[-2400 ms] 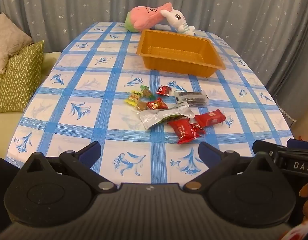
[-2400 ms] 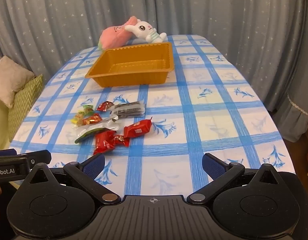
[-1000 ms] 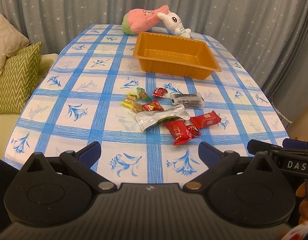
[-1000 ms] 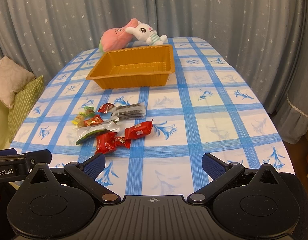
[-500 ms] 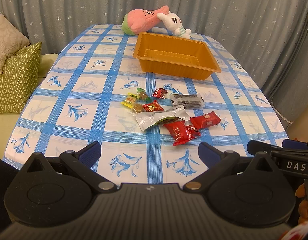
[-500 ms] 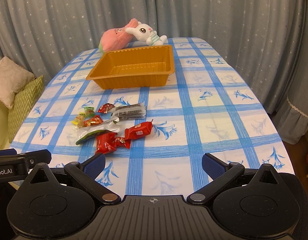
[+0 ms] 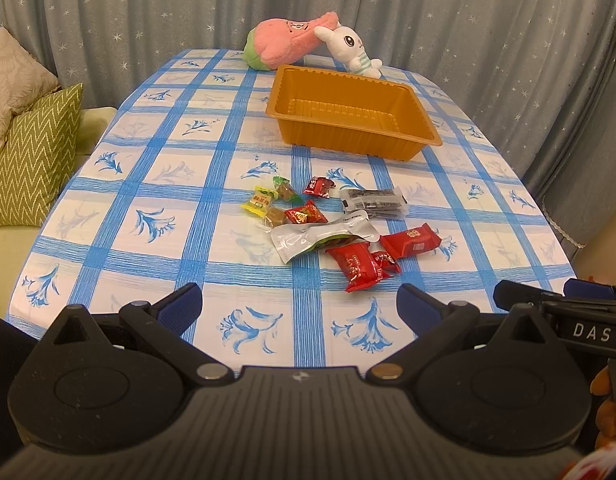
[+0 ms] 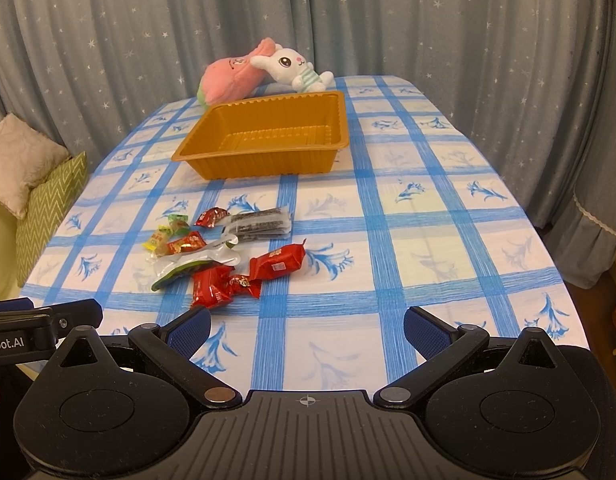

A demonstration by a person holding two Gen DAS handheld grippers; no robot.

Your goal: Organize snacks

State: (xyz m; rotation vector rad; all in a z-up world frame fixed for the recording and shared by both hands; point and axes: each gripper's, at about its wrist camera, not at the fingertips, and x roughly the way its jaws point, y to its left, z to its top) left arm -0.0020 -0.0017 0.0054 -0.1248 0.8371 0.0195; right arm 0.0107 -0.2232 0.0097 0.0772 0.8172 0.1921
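Several snack packets lie in a loose pile mid-table: red packets point(image 7: 357, 266) point(image 8: 276, 262), a silver pouch point(image 7: 319, 238) point(image 8: 196, 262), a dark clear-wrapped pack point(image 7: 373, 202) point(image 8: 260, 222) and small candies point(image 7: 264, 202) point(image 8: 168, 238). An empty orange tray point(image 7: 411, 148) point(image 8: 268, 166) stands behind them. My left gripper point(image 7: 300, 310) is open and empty, held near the table's front edge, short of the pile. My right gripper point(image 8: 306, 330) is open and empty, at the front edge, right of the pile.
A pink plush point(image 7: 286, 42) point(image 8: 230, 76) and a white rabbit plush point(image 7: 353, 50) point(image 8: 294, 66) lie behind the tray. The blue checked tablecloth point(image 7: 156, 184) point(image 8: 427, 220) covers the table. Cushions point(image 7: 28, 152) sit on a sofa at the left. Grey curtains hang behind.
Both grippers have pulled back and risen slightly since the earliest frames, so the table looks a little farther. Nothing on the table has moved. Both stay open.
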